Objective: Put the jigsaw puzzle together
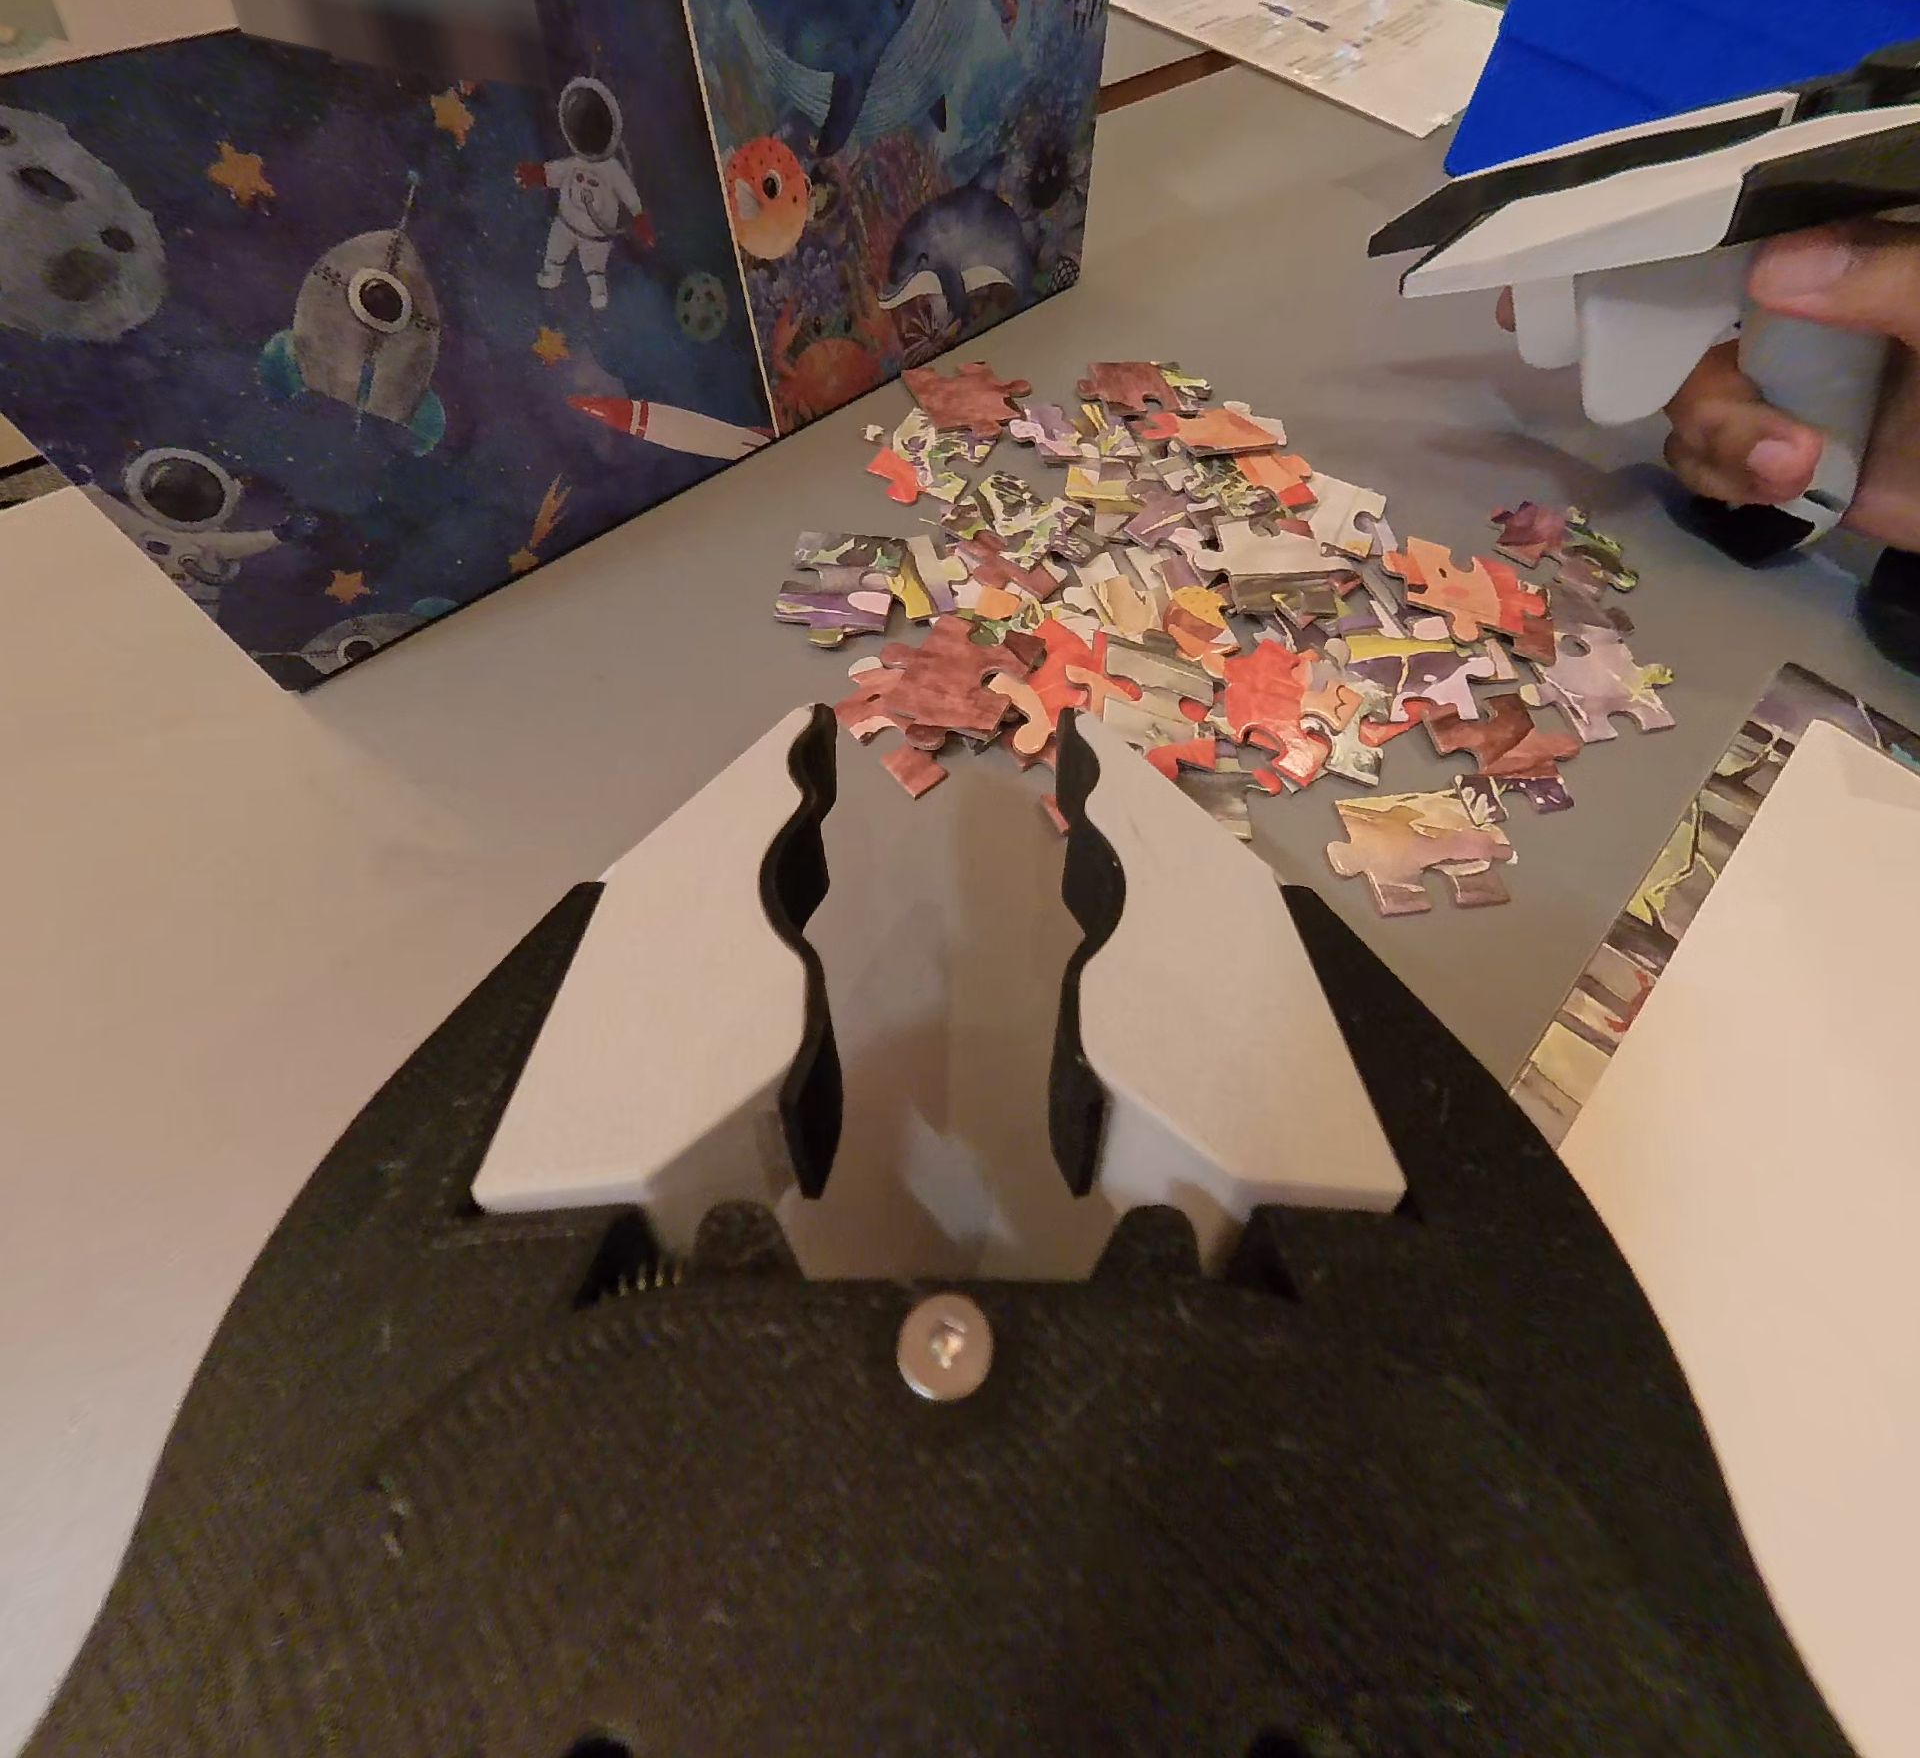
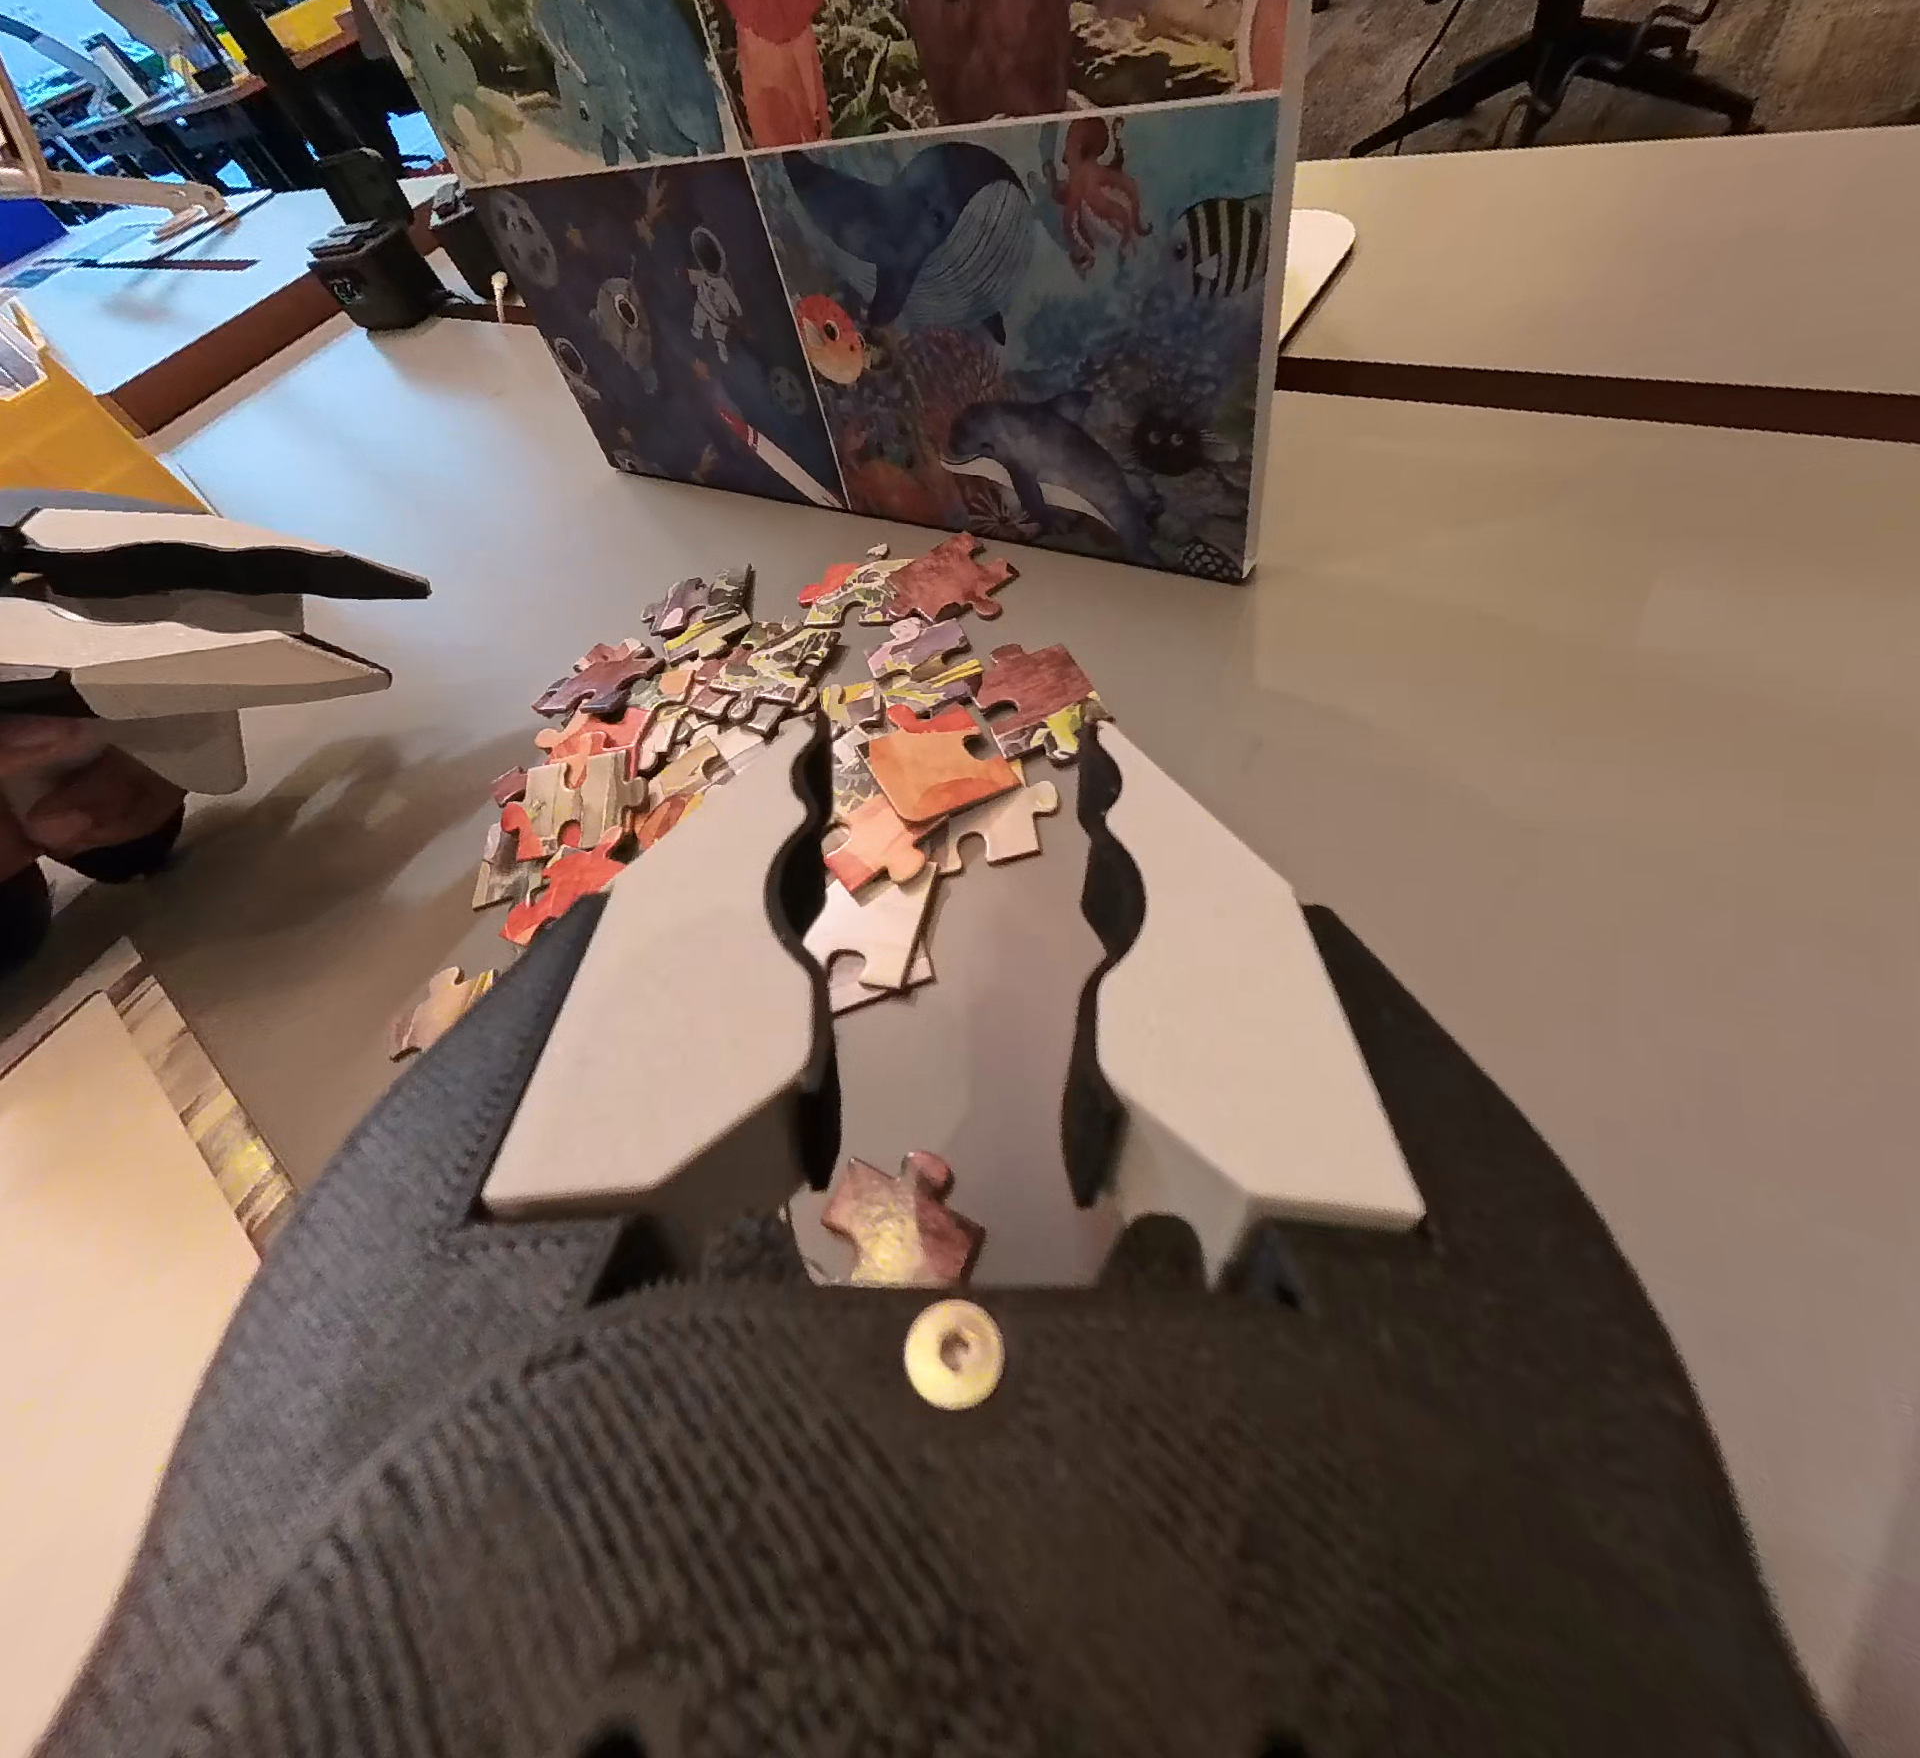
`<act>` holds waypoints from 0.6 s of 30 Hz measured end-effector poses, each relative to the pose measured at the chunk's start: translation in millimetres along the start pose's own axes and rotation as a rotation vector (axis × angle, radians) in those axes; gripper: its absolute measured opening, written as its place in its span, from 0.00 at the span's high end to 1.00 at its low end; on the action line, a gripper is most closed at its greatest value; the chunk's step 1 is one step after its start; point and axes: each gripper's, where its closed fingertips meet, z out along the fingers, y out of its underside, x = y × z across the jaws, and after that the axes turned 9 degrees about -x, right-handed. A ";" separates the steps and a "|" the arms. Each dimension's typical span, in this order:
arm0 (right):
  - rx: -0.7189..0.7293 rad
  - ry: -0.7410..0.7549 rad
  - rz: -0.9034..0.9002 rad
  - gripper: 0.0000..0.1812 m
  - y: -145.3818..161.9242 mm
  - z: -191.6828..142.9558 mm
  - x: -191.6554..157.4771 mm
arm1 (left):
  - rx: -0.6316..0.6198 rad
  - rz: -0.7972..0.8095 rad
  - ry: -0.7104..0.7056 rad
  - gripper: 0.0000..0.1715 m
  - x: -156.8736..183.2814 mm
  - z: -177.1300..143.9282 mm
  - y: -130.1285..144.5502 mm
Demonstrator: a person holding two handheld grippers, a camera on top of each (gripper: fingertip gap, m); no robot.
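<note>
We hold both grippers, left (image 1: 945, 732) and right (image 2: 956, 752), empty with jaws apart over the puzzle pieces (image 1: 1195, 596), seemingly ready to choose one.

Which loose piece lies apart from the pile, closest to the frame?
The tan and purple piece in the left wrist view. It lies alone on the grey table between the pile and the puzzle frame; the others overlap in the heap.
</note>
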 end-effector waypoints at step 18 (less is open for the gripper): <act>-0.021 0.000 -0.023 0.75 2.7 2.2 -1.8 | -0.010 -0.019 0.017 0.76 -0.8 1.1 1.2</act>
